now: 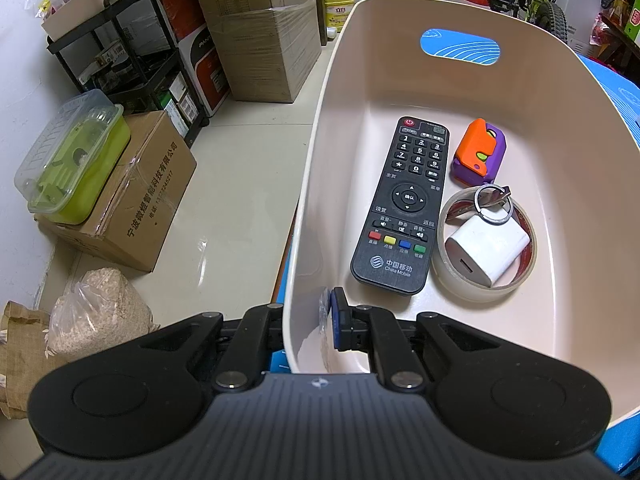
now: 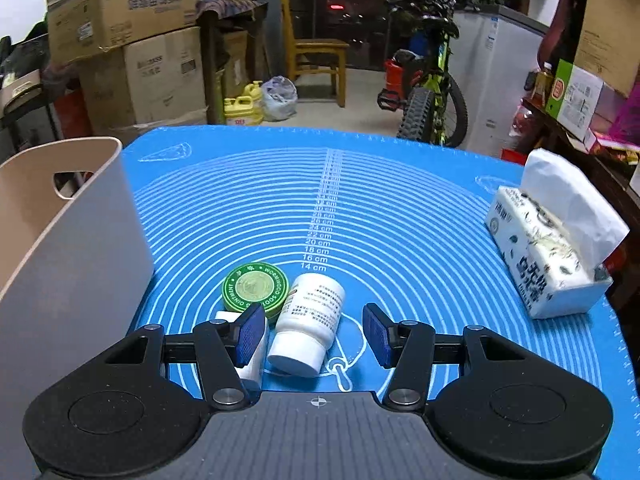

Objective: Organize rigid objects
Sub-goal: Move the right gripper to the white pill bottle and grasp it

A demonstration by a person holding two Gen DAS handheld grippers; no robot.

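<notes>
Blue ringed mat [image 2: 400, 208] covers the bench. Left hand-held gripper [image 1: 308, 326] clamps the near rim of the bin [image 1: 560, 128] holding a "China Mobile" remote [image 1: 404, 208]. Right hand-held gripper [image 2: 314, 334] stands open around a lying white bottle [image 2: 310, 322], beside a "WORMWOOD" ointment tin [image 2: 256, 290].

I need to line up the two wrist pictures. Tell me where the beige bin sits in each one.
Left wrist view: the beige bin fills the centre and right, seen from above; the left tongs clamp its near rim.
Right wrist view: the bin stands at the left edge, its outer wall and a handle cut-out showing.
Shared landmark: the blue mat, also seen through the bin's far handle slot in the left wrist view.
</notes>
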